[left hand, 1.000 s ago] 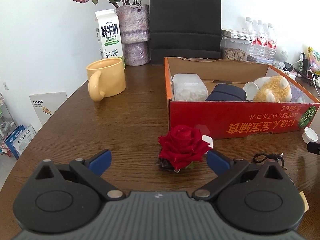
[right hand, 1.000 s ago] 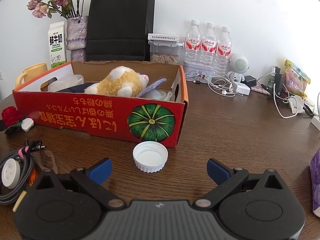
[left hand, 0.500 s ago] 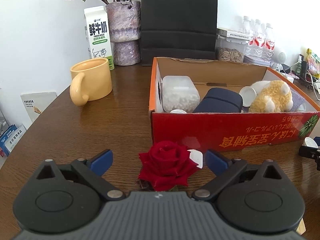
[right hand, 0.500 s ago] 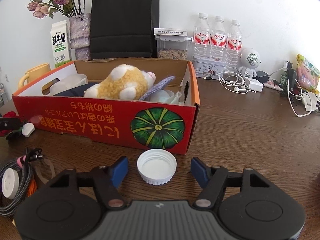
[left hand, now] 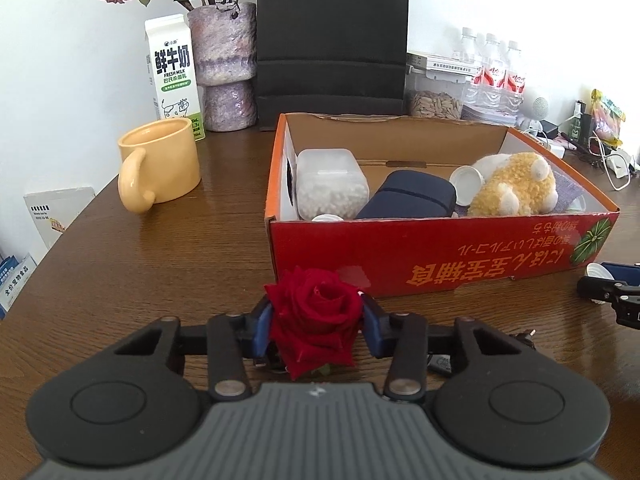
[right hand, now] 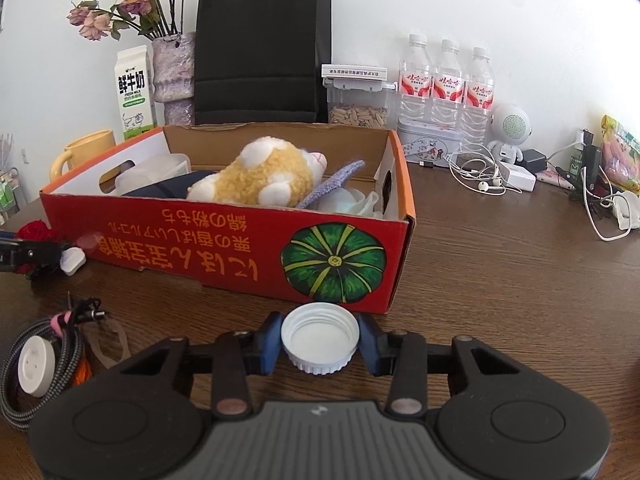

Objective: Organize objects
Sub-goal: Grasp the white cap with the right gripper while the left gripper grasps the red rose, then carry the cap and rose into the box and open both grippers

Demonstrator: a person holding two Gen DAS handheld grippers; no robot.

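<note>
Two tools work just in front of the red cardboard box (right hand: 224, 248), which serves as the landmark on the brown desk (right hand: 500, 280). Nearest the box's pumpkin-printed corner, the right tool (right hand: 319, 344) is closing, its blue pads touching both sides of a white bottle cap (right hand: 319, 340) that sits open side up on the desk. At the box's other front corner, the left tool (left hand: 315, 326) is closing too, its pads pressed into a red rose (left hand: 314, 322) between them. Left of the right tool, in front of the box, lies a braided cable (right hand: 24, 364) with a white round plug. Inside the box rest a clear lidded container (left hand: 332, 184), a dark blue case (left hand: 408, 196) and a yellow plush toy (left hand: 516, 190). Left of the box stands a yellow mug (left hand: 160, 168); behind that, a milk carton (left hand: 173, 76). Behind the box stands a black paper bag (left hand: 332, 40).
</note>
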